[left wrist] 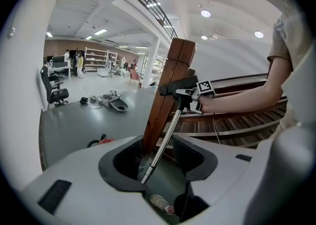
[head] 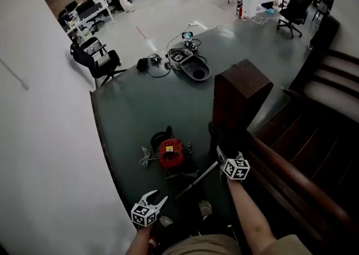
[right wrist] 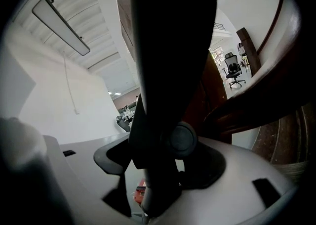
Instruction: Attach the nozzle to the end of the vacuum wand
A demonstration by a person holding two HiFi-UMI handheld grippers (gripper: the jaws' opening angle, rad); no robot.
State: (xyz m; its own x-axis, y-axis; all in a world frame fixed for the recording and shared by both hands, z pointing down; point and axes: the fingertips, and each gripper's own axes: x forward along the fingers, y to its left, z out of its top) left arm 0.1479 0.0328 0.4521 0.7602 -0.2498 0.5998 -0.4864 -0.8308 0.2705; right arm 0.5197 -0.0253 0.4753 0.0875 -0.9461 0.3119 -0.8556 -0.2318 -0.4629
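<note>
Silver wand (left wrist: pixel 165 137) slanting upward, black nozzle (left wrist: pixel 173 86) atop — in right claw (right wrist: pixel 160 159)

Dim, muddy head view, stairs (head: pixel 314 136) sunk in shadow, bright ceiling lights (left wrist: pixel 206 13) overhead, heavy fisheye bending at edges, nozzle (right wrist: pixel 170 70) a blurred black silhouette

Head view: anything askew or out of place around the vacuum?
Nothing spilled or broken. The wand slants up from beside the red vacuum to the right tongs, which clamp the nozzle in mid-air. A loose white cord lies beside the vacuum.
</note>
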